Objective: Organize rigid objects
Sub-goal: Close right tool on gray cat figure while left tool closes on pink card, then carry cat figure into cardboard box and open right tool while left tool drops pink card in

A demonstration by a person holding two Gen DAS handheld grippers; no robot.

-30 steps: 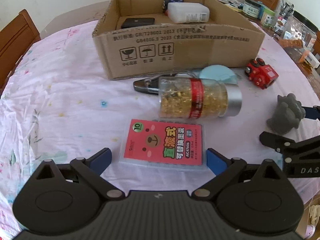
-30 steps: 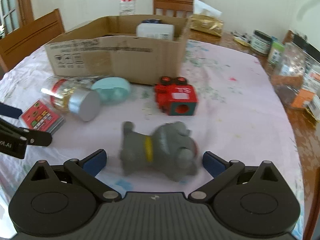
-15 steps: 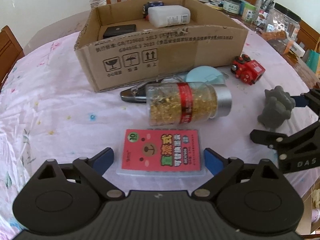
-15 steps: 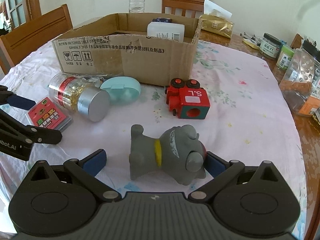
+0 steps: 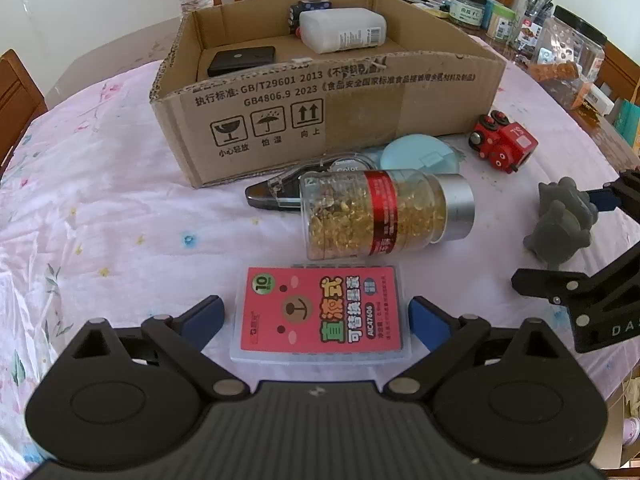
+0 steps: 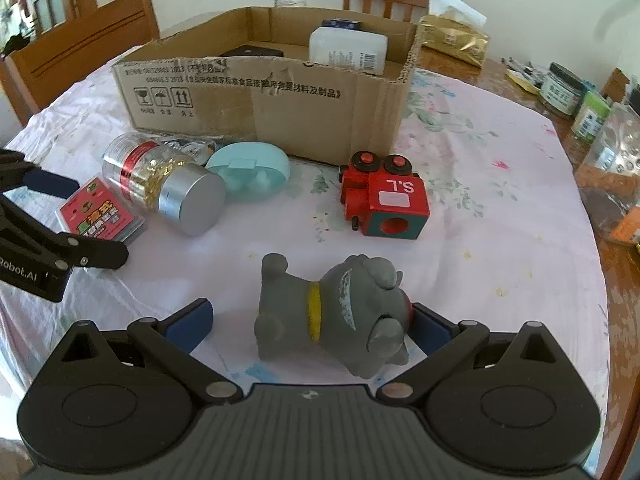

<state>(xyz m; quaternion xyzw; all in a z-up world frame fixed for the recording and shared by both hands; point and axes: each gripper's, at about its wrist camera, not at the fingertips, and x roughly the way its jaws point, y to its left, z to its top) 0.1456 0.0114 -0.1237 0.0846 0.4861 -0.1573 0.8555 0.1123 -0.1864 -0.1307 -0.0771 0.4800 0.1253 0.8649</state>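
Wooden chairs point(image 6: 86, 46) ring floral-clothed table point(image 6: 500, 208) — cardboard box point(image 5: 328, 108) atop.

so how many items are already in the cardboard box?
3 visible in the cardboard box: a black case at its left, a white bottle at the back right, and a dark blue thing behind the bottle. The near wall may hide more.

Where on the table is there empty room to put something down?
Bare cloth lies left of the cardboard box and the pill jar, and on the far side of the red toy train, toward the table's wooden edge. It is crowded in front of the box, around the jar, the blue case and the red card pack.
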